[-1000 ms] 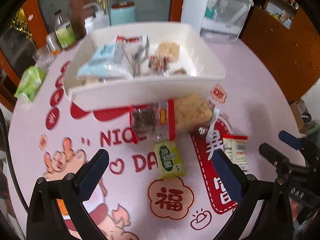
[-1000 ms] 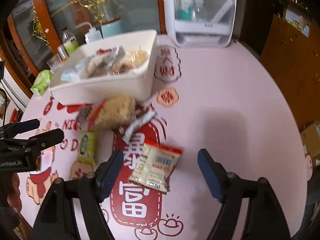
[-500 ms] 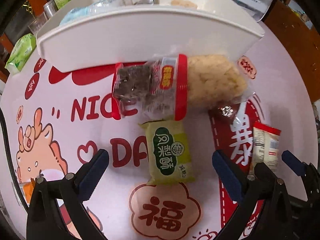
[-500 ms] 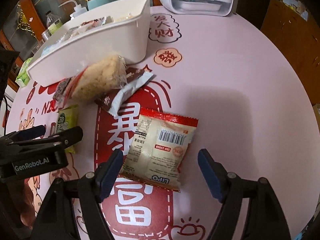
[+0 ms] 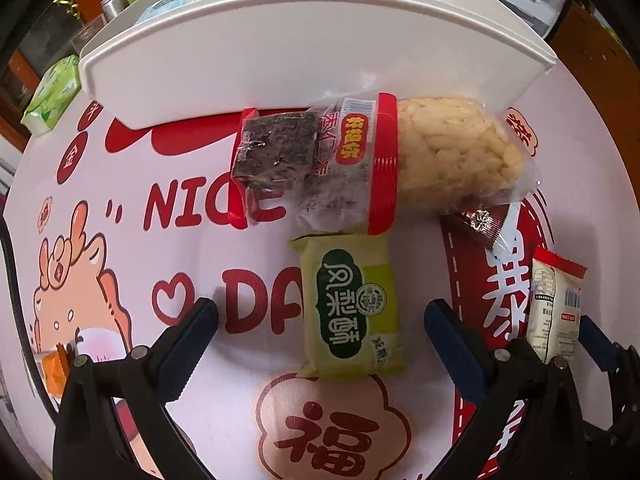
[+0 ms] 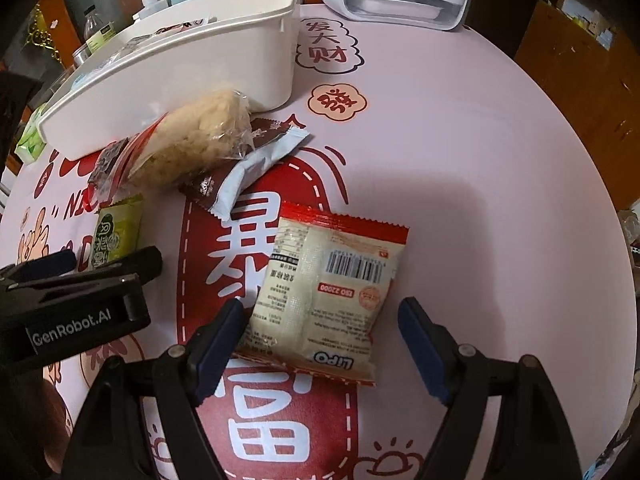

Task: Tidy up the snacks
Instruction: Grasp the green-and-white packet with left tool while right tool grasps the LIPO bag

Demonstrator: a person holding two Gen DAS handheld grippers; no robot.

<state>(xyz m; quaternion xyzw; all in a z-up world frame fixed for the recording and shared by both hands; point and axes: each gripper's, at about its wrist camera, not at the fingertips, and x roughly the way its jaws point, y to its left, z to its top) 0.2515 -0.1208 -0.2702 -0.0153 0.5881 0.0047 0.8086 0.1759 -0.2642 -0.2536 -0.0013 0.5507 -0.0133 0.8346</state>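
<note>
The left gripper [image 5: 320, 340] stood wide apart around a green packet [image 5: 352, 306] lying flat on the pink table [image 6: 460, 140], pads clear of it. The right gripper [image 6: 320, 340], its jaws opening, straddled a cream packet with red ends [image 6: 324, 292], barcode side up. Both pointed steeply down. Beyond lay a puffed-snack bag [image 5: 452, 160] against the white bin [image 5: 300, 52].
</note>
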